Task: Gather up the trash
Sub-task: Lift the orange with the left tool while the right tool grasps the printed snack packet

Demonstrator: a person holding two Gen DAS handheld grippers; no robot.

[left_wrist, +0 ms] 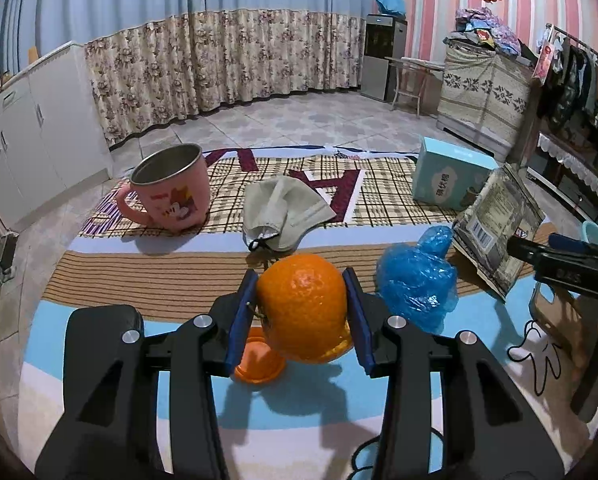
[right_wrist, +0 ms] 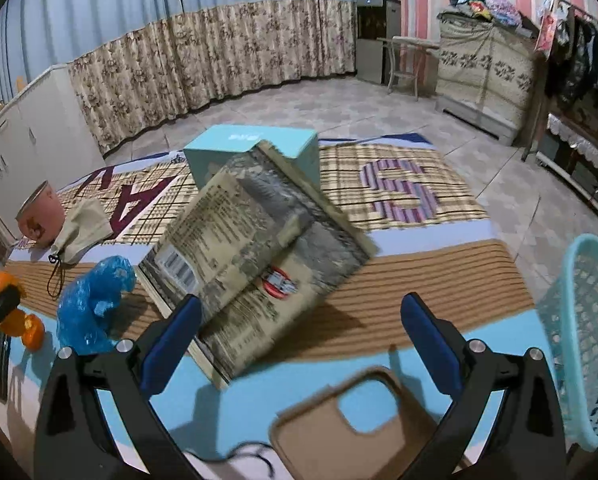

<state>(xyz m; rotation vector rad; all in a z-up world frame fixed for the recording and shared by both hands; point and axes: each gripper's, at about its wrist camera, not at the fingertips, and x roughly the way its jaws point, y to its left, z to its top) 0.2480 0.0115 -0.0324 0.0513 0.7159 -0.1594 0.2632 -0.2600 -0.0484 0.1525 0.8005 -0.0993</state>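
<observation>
My left gripper (left_wrist: 301,276) is shut on an orange (left_wrist: 303,304), its blue pads pressing both sides, and the fruit hangs just above the mat over its own shadow. A piece of orange peel (left_wrist: 257,360) lies on the mat beneath it. A crumpled blue plastic bag (left_wrist: 417,280) sits to the right, also seen in the right wrist view (right_wrist: 93,304). My right gripper (right_wrist: 301,302) is open over the mat. A printed snack bag (right_wrist: 251,240) leans against a teal box (right_wrist: 255,152) just ahead of its fingers, untouched as far as I can tell.
A teal mesh basket (right_wrist: 587,340) stands at the mat's right edge. A brown phone case (right_wrist: 339,432) lies under the right gripper. A pink mug (left_wrist: 171,188) and a grey cloth cap (left_wrist: 283,212) sit farther back. White cabinets line the left wall.
</observation>
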